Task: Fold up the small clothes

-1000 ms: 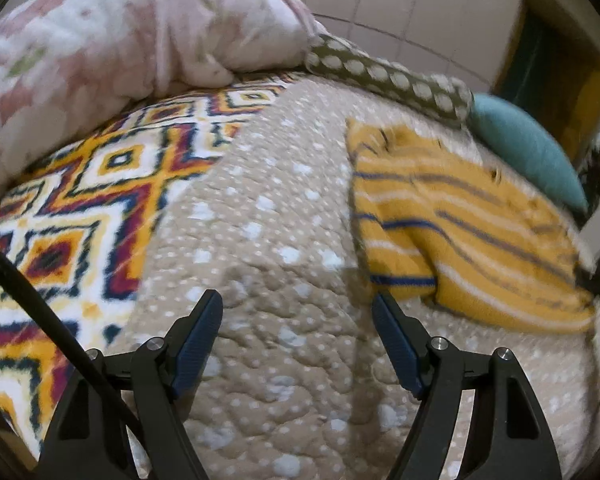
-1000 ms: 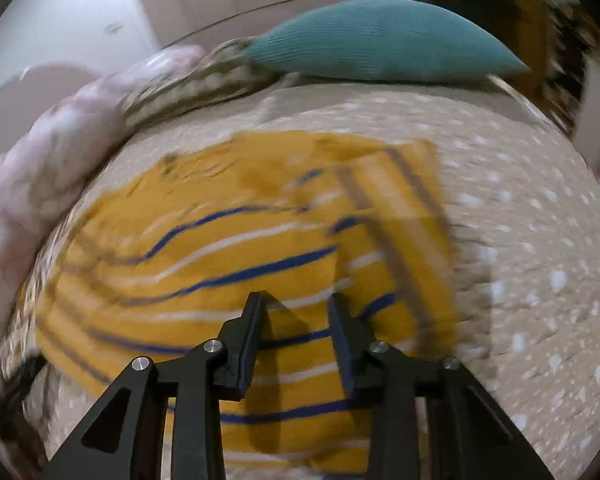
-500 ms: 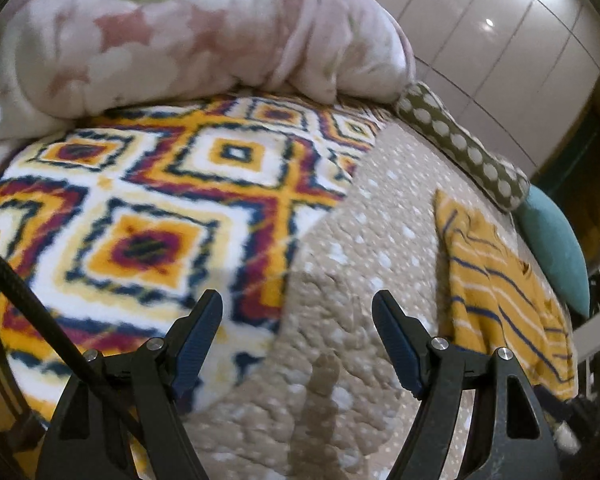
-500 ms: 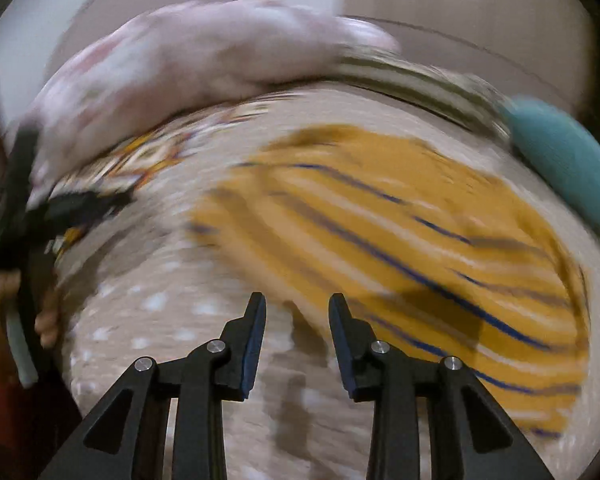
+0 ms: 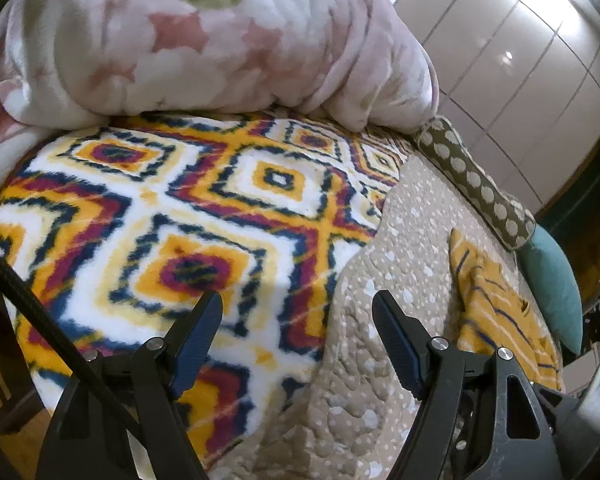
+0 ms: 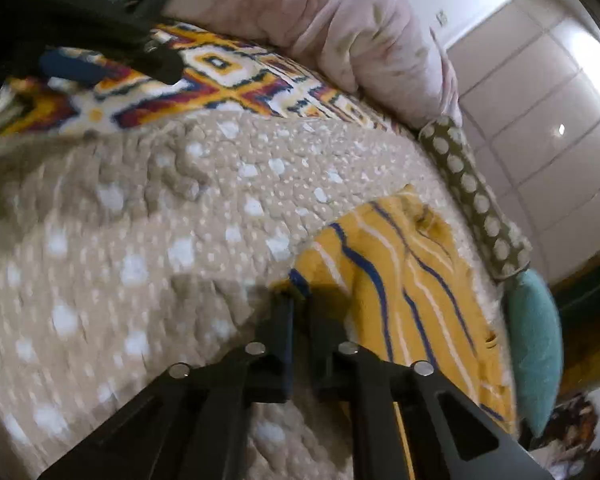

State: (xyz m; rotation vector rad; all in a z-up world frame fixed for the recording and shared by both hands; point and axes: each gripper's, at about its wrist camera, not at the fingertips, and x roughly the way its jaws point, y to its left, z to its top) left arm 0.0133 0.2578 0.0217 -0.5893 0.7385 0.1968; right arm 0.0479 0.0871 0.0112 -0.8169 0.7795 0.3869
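A yellow garment with blue and white stripes (image 5: 500,312) lies folded flat on the beige dotted quilt (image 5: 380,360), to the right of my left gripper. That left gripper (image 5: 298,300) hangs open and empty over the line where the patterned blanket (image 5: 180,216) meets the quilt. In the right wrist view the garment (image 6: 400,280) lies right of centre. My right gripper (image 6: 302,300) is shut, its tips at the garment's near corner; I see no cloth between the jaws. A blue pad of the left gripper (image 6: 72,67) shows at top left, blurred.
A pink floral duvet (image 5: 200,40) is heaped at the back of the bed. A green polka-dot bolster (image 5: 476,188) and a teal cushion (image 5: 552,280) lie along the far side, by the tiled wall. A black cable (image 5: 28,304) crosses the lower left.
Both views swung left, away from the garment. The left gripper now looks over the patterned blanket. The right gripper's jaws closed, and the garment slid to the right of them.
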